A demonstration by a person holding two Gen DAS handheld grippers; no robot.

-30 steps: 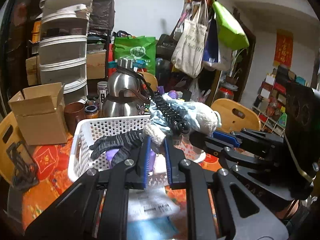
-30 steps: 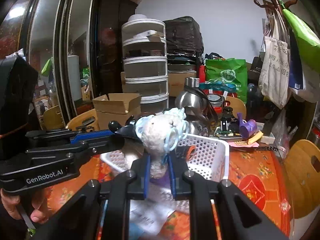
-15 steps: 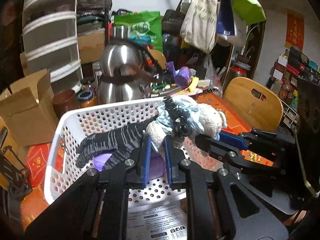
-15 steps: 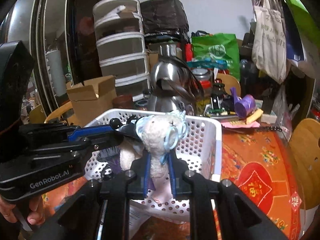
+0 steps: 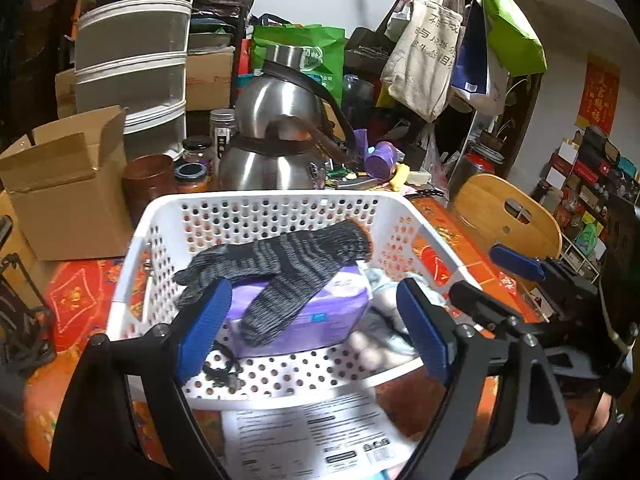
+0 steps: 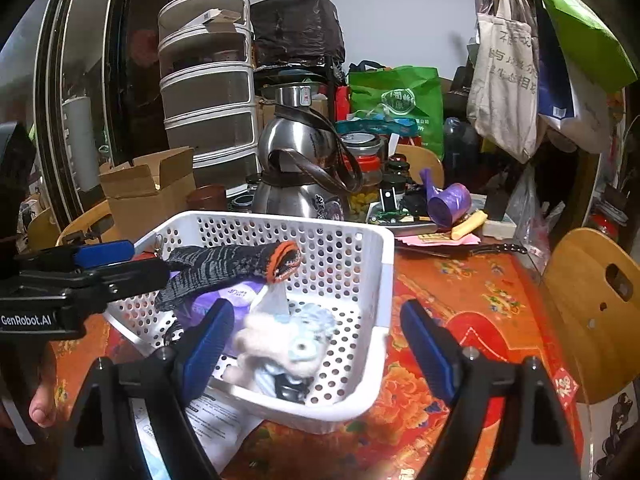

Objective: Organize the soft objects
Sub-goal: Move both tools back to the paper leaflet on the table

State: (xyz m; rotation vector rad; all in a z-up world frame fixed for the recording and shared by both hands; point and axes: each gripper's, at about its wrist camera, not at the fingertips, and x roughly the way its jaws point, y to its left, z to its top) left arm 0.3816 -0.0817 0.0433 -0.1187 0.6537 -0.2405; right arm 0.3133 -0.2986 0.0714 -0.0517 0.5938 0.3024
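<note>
A white perforated basket [image 5: 276, 200] [image 6: 384, 280] stands on the table. In it a grey striped glove [image 5: 288, 264] [image 6: 224, 266] lies over a purple tissue pack [image 5: 320, 312] [image 6: 208, 304]. A white and pale blue plush toy [image 6: 288, 346] [image 5: 384, 344] lies in the basket's near right corner. My left gripper [image 5: 312, 332] is open and empty above the basket's near rim. My right gripper [image 6: 316, 344] is open and empty, with the plush toy below and between its fingers. The left gripper also shows in the right wrist view [image 6: 92, 268].
A steel kettle [image 5: 280, 144] [image 6: 304, 168], jars [image 5: 192, 168], a cardboard box [image 5: 68, 192] and stacked drawers [image 5: 132, 60] stand behind the basket. A printed sheet [image 5: 316, 436] lies under its near edge. A purple cup [image 6: 448, 200] and a wooden chair [image 6: 592, 312] are to the right.
Both grippers opened and let go of the glove and the plush toy, which now lie in the basket. Both grippers drew back a little.
</note>
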